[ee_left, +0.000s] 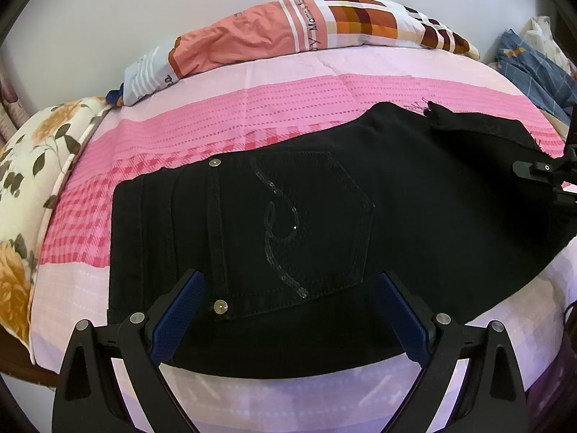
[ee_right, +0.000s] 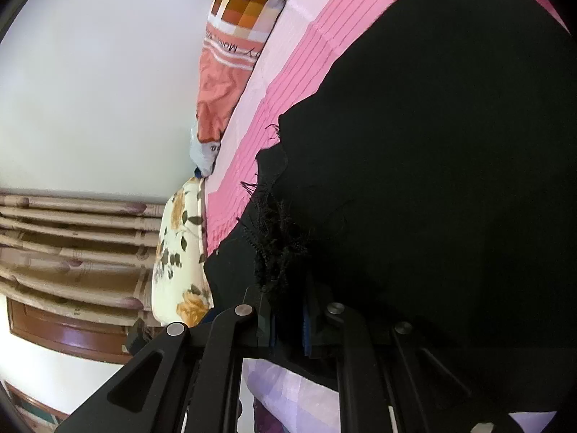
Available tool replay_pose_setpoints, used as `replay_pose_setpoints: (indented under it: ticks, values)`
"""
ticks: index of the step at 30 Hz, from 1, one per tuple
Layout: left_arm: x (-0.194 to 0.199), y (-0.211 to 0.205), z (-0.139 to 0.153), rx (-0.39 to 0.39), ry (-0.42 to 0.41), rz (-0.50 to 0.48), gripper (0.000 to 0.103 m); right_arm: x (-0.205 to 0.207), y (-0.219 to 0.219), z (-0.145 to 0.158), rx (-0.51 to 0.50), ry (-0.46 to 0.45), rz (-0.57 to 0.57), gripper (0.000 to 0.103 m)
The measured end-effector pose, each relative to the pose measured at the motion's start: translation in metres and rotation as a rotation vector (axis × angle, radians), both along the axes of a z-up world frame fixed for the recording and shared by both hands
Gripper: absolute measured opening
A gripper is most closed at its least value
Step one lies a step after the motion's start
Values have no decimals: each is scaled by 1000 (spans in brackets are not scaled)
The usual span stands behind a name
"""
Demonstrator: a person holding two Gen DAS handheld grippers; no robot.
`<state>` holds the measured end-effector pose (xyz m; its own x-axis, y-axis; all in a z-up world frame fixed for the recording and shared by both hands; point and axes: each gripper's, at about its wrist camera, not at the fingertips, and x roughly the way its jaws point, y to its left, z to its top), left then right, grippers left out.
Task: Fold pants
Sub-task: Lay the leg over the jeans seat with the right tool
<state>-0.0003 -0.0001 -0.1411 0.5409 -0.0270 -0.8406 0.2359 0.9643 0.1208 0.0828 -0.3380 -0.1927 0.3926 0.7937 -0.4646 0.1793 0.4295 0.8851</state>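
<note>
Black pants [ee_left: 306, 216] lie across the pink bed, back pocket with a sequin swirl facing up. My left gripper [ee_left: 288, 310] hovers open over the waist end, its blue pads [ee_left: 176, 310] apart with the pocket area between them and no grip. At the right edge of the left wrist view my right gripper [ee_left: 541, 173] holds the folded-over leg end. In the right wrist view that gripper [ee_right: 288, 321] is shut on the frayed leg hem [ee_right: 281, 252] of the pants [ee_right: 450, 180], lifting it above the rest of the cloth.
The bed sheet [ee_left: 252, 115] is pink and lilac striped. A patchwork pillow [ee_left: 306, 25] lies at the far side, a floral pillow [ee_left: 32, 166] at the left. Blue checked cloth [ee_left: 533, 68] sits at the far right. A wall and curtain [ee_right: 72, 238] lie beyond the bed.
</note>
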Motion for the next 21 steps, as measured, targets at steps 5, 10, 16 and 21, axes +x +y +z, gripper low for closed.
replay_pose_setpoints:
  ticks: [5,10,16,21]
  values:
    - [1,0,-1,3,0,-2,96,-1,14,-1,-4,1,40,12]
    - [2,3,-1,-5,-2,3,96,-2,19,-3,-13,2,53,13]
    - [2,3,-1,-10,10,9,96,-3,25,-2,-17,-10,75,13]
    - [2,2,-2,-5,13,7,96,-4,32,-3,-21,-14,97,13]
